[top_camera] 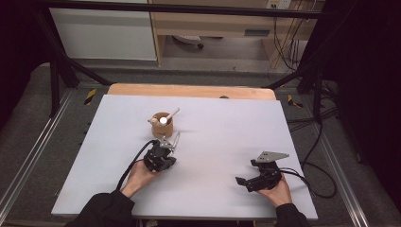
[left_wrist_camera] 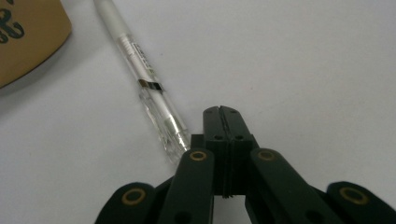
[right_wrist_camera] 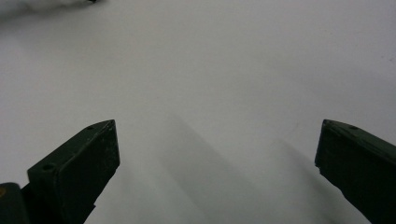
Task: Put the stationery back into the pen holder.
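Left gripper (left_wrist_camera: 220, 112) sits nearest the lens in the left gripper view — jaws pressed flat together with nothing between them. The pen (left_wrist_camera: 140, 74) lies just to their left on the white table (left_wrist_camera: 303, 60), its clear tip end touching or nearly touching the side of the jaw block; can't tell which. So the clench looks like a miss: pen is beside the jaws, not in them.

In the high view the pen (top_camera: 175, 140) lies between the left gripper (top_camera: 163, 150) and the wooden cup (top_camera: 162, 124), which stands upright with a white pen-like stick leaning out of it. Cup edge shows tan at top left of the left gripper view (left_wrist_camera: 28, 42).

Handling, my read: light, stiff plastic barrel, smooth and round — it will roll or squirt sideways if pinched off-centre. Not fragile, but the clear tip section is the narrowest part and a poor place to grab. Best hold is across the white mid-barrel near the printed label, jaws square to the pen's axis and straddling it before closing.

Right gripper (top_camera: 257, 178) rests on the table near the right front, well apart from the pen, jaws spread wide with only bare table between them (right_wrist_camera: 215, 154).

Likely next: reopen left, shift over the barrel, close again.
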{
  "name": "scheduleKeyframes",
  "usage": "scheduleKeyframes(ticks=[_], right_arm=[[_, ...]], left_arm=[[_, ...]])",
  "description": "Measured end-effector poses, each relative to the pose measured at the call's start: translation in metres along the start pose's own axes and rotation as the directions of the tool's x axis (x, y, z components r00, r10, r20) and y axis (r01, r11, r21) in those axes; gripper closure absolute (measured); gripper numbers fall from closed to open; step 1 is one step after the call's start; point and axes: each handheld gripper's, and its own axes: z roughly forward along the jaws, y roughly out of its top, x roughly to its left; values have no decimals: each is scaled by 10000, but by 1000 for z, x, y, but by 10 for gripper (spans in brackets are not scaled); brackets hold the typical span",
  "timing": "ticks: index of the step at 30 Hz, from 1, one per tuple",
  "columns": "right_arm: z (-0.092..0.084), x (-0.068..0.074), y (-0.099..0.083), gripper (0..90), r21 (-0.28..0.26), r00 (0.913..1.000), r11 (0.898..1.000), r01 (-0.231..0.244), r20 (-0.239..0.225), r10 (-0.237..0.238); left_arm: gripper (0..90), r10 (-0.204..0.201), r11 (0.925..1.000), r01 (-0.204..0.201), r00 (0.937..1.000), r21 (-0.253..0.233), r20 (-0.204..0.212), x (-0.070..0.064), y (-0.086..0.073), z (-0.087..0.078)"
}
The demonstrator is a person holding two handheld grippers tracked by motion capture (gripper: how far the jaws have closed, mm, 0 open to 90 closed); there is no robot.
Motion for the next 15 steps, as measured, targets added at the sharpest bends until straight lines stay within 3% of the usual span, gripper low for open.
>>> scheduleKeyframes(ticks=[15], right_arm=[[0,0,0,6,26,10000,10000,0,-4,0]], left_arm=[[892,-148,9999,147,9982,-15,-582,15,-8,-10]])
